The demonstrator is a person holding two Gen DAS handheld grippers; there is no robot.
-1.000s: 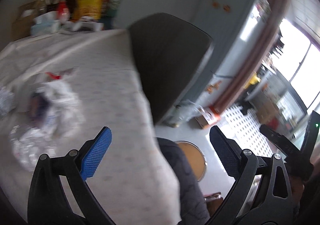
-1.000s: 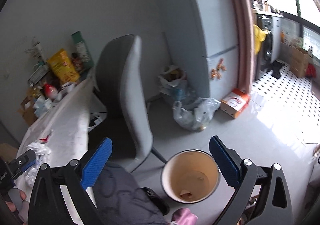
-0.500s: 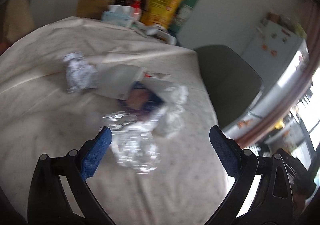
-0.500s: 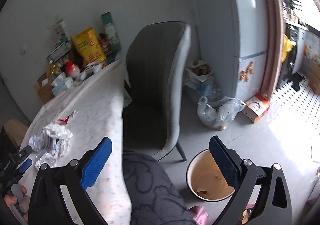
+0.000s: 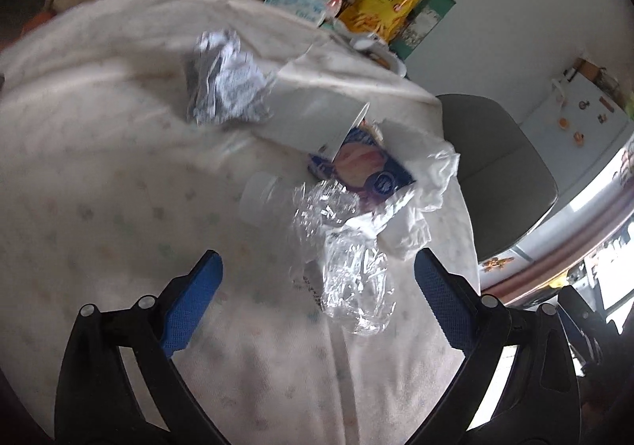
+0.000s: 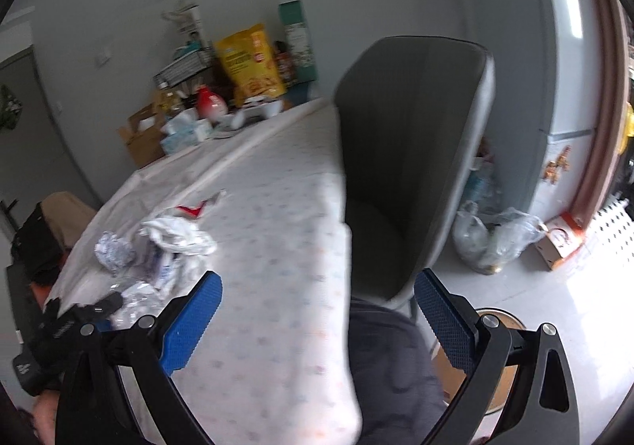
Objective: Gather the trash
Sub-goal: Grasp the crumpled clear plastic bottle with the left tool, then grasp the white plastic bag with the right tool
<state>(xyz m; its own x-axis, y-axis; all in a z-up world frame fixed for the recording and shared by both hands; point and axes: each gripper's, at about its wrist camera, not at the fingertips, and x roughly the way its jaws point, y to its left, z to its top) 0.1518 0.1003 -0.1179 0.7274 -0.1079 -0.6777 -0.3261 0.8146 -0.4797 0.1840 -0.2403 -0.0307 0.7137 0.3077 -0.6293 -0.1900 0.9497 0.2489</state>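
My left gripper [image 5: 317,286] gapes over the crushed bottle [image 5: 337,247] near the table edge [image 5: 469,231]; only my spread, empty right gripper [image 6: 317,306] shows the bin [image 6: 503,326].

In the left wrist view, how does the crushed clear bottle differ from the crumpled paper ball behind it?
The crushed clear bottle is see-through plastic with a white cap; the crumpled paper ball is opaque, white with grey print. The bottle lies lengthwise, flattened, between the open fingers of the left gripper; the ball sits farther back, rounded and bunched. The bottle touches the white plastic bag; the ball lies beside the grey card. Both rest on the tablecloth, ungrasped.
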